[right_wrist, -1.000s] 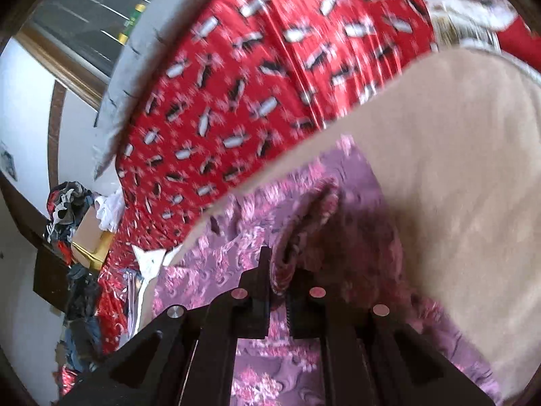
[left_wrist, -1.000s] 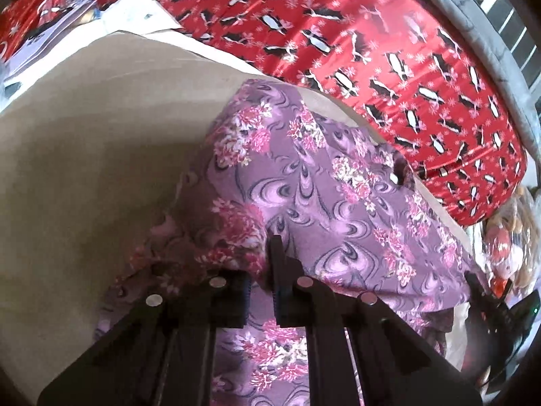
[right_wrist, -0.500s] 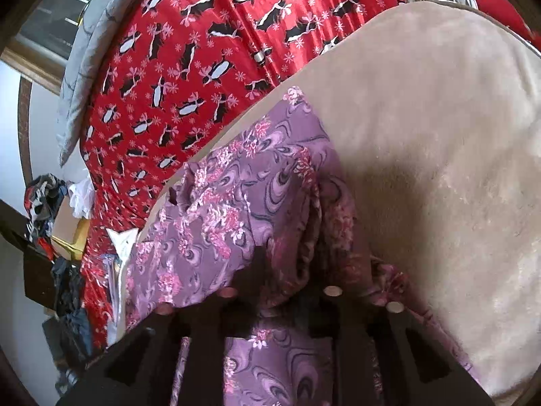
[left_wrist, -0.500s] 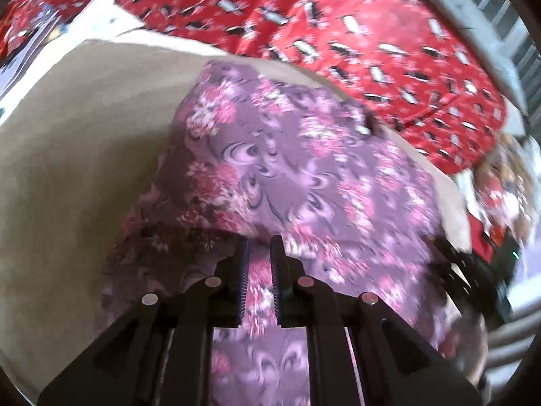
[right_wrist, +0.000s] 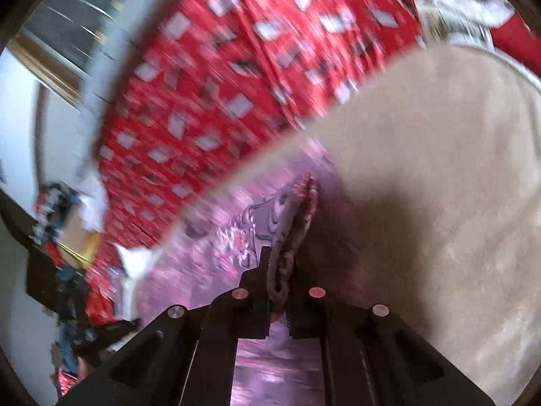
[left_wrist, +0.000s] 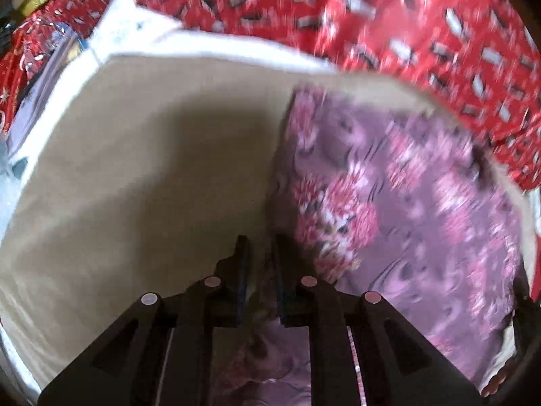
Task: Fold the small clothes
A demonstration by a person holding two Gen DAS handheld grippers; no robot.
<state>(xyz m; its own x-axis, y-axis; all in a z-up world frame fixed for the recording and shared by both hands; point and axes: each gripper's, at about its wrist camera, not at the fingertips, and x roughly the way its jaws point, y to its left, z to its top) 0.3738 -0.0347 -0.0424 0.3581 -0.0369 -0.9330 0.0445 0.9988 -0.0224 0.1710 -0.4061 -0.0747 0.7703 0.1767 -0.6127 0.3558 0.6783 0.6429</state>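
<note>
Garment: purple floral cloth [left_wrist: 405,203], lying on the beige mat [left_wrist: 135,186], taking up the mat's right side in the left wrist view, pretty blurry.
Left gripper [left_wrist: 258,247]: jaws narrow, a bit of the cloth's near edge pinched between them, right at the cloth's left border.
Right gripper [right_wrist: 279,264]: clamped tight on a bunched fold of the same cloth, the fold standing up between the fingers.
Background: red patterned blanket [right_wrist: 219,84] on the far side of the mat.

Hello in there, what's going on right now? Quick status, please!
Right gripper jaws shut on a bunched edge of the purple flowered cloth. Left gripper jaws nearly shut at the cloth's edge, grip unclear. Cloth on beige blanket. Nothing in the way.
</note>
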